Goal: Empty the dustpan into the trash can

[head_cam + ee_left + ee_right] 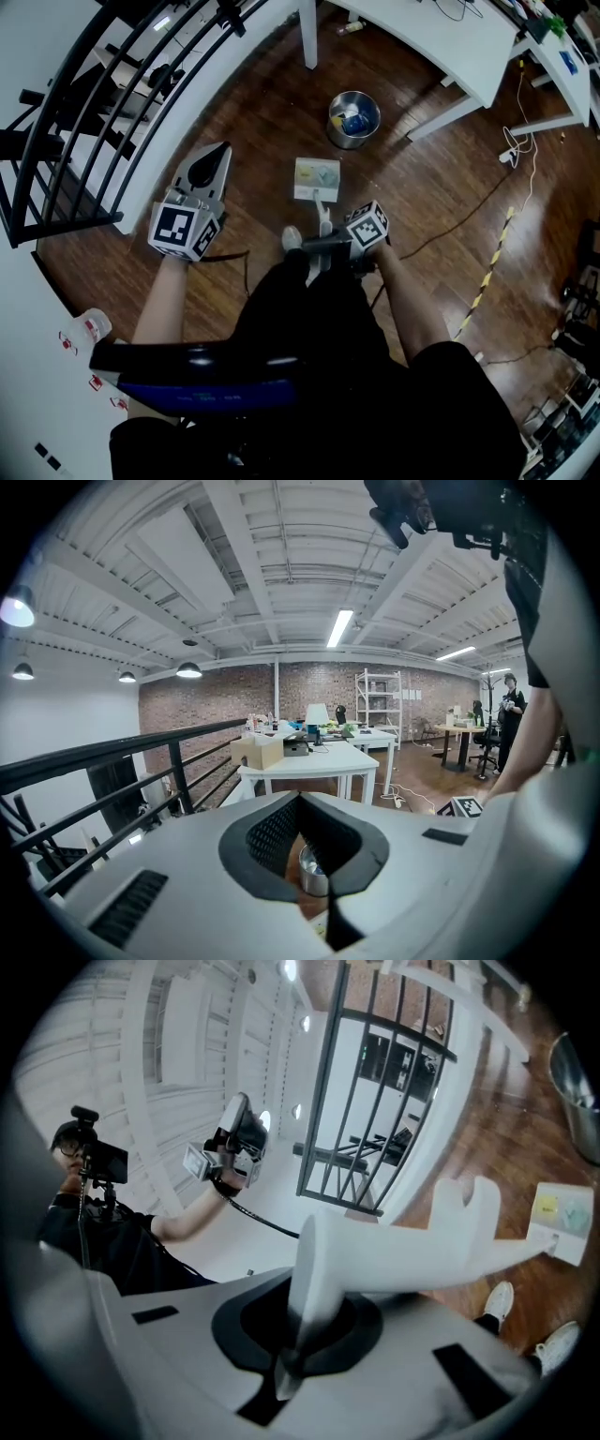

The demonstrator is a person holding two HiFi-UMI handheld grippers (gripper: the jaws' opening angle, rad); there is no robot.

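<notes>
Jaws: left gripper (309,855) had its jaws together with nothing between them, held up at 9 o'clock of the person. Right gripper (295,1340) had its jaws clamped on the end of the white handle of the dustpan (317,178).

Position: the handle ran from the right gripper toward 12 o'clock, with the pan at the far end, low over the wood floor (253,122). Could not tell if the pan touched the floor. Trash can (353,119), a round metal bin, stood at 1 o'clock of the pan, near but apart.

Clearances: bare floor between pan and can. Black railing (112,112) curved along 9 to 11 o'clock, close beside the left gripper. White table (441,47) edge and its legs sat at 12 to 2 o'clock, just beyond the can. A dark cable (459,216) crossed the floor at 3 o'clock, and yellow-black tape (492,267) ran at 4 o'clock. A white shoe (292,236) lay just beside the handle at 7 o'clock of the pan.

Dustpan: pale square tray, open side up, with small yellow and teal bits in it. The can already held blue and yellow items.
</notes>
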